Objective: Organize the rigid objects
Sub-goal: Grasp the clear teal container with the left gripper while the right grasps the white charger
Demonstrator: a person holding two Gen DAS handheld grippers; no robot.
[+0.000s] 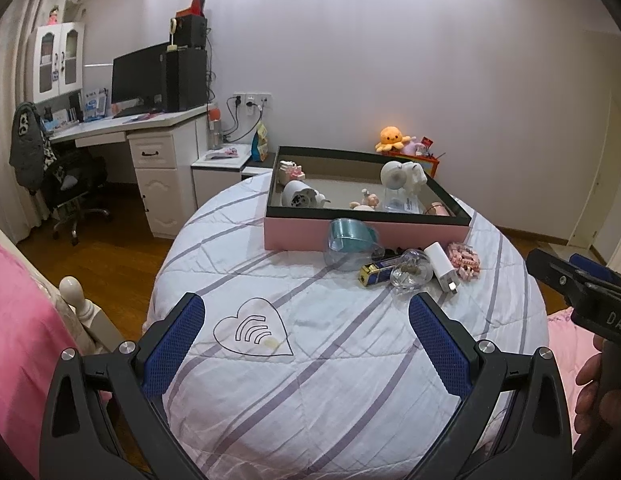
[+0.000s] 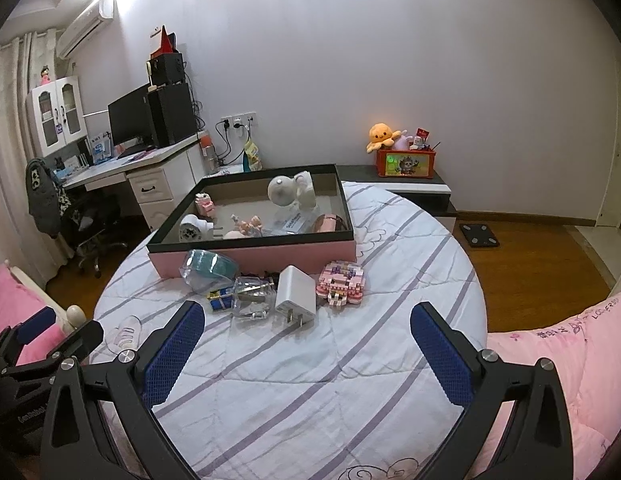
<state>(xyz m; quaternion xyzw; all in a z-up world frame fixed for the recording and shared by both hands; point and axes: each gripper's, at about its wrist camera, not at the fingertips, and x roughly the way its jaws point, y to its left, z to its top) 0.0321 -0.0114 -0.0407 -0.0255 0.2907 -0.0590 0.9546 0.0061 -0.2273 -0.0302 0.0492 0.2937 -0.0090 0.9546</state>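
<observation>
Both tools hover spread and empty over the striped white quilt. The right tool is nearer the white plastic plug charger, lying just ahead, prongs toward it; beyond sits the pink, black-rimmed box.

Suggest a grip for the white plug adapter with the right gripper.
Probably pinch the white plug adapter across its two long flat sides, mid-body, coming from above with the right gripper open. It lies flat, prongs toward the camera; the clear bottle crowds its left side.
</observation>
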